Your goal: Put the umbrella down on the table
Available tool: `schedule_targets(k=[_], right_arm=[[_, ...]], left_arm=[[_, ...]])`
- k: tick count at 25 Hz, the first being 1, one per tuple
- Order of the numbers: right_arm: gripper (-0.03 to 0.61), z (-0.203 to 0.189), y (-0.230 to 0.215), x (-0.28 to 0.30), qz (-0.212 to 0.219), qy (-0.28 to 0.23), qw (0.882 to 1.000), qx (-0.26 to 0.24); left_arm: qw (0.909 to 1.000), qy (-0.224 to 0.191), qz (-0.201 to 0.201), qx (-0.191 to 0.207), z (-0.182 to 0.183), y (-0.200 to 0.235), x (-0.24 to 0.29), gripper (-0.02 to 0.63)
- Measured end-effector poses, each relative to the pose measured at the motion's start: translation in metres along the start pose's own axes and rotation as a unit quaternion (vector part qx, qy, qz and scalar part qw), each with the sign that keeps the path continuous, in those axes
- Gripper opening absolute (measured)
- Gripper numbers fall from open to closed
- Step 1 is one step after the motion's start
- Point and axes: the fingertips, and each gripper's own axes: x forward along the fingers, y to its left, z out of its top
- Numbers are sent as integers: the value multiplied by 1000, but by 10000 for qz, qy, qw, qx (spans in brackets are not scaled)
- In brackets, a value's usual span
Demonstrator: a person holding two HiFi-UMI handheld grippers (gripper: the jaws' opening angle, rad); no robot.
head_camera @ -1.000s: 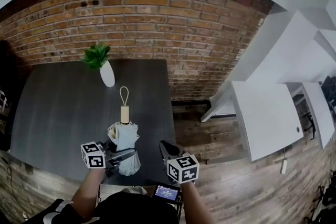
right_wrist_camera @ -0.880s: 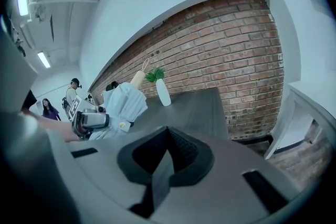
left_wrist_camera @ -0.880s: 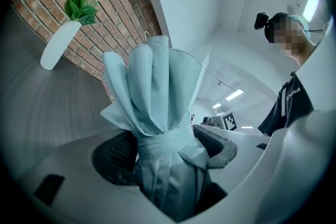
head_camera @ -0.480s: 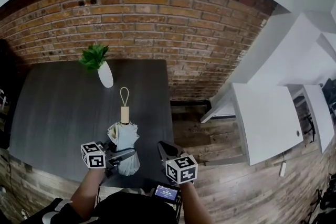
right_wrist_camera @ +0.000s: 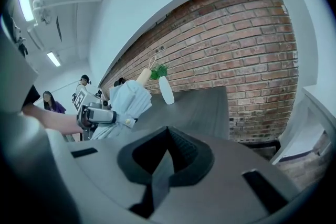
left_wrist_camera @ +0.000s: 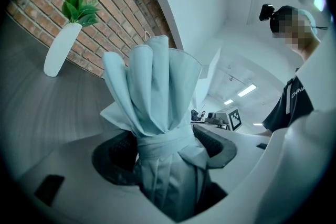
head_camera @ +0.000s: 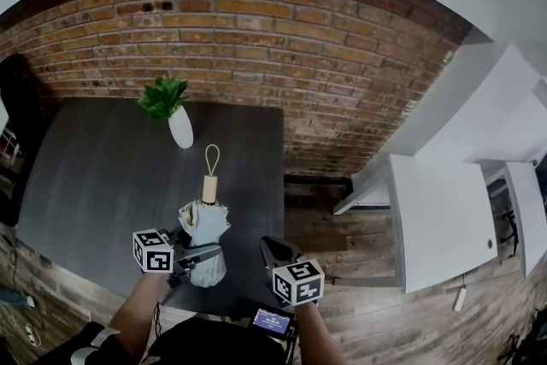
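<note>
My left gripper (head_camera: 198, 256) is clamped on the folded umbrella (head_camera: 205, 226) over the table's (head_camera: 94, 175) near edge, right gripper (head_camera: 272, 250) closed and empty, so I judge the laying-down not yet done.

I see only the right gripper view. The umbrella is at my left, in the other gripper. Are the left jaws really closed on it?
Observer: Yes. In the left gripper view, both jaws of the left gripper press on the umbrella at its wrap band, one on each side.
Operator: In my view the handle seems to touch the vase. Is it so?
Observer: No. The head view shows the wooden handle pointing toward the white vase, with bare table between them.
Operator: Is the umbrella over the table?
Observer: Yes, over its near part, inside the edge. Whether it rests there, no view shows.
</note>
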Motion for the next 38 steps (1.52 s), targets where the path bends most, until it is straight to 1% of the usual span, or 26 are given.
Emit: schedule_targets(k=[4,7,10,14,20,24,28,32,35,37,38], right_arm=[[6,8,-5,13,147,126,9995,-240],[6,16,-13,25,217,214,9987,-399],[6,22,-21,40,262,335,9977,-521],[6,25,-35,59,281,476,9967,-599],[6,26,-59,86,271,652,9960,-552],[6,25,-74,103,246,760,9952,-569],[6,22,-87,118,210,865,9946,-533],[6,18,-104,131,81,1044,9925,-625],[6,16,-113,140,23,1177,9907,-686],[6,15,-117,145,-13,1272,9888,-779],[6,14,-119,147,-26,1316,9880,-812]], left_arm=[[9989,359,204,205,8,16,12,318],[9964,700,332,356,14,35,24,318],[9913,1111,462,534,19,58,36,318],[9834,1583,586,672,21,85,51,318],[9640,2346,631,1084,18,119,78,318],[9475,2818,635,1374,12,136,95,318],[9338,3158,706,1527,4,153,111,318],[9171,3477,880,1738,0,171,121,318],[9084,3636,972,1821,2,181,126,318],[8988,3793,1066,1920,4,188,130,318],[8911,3920,1119,1995,4,191,131,318]])
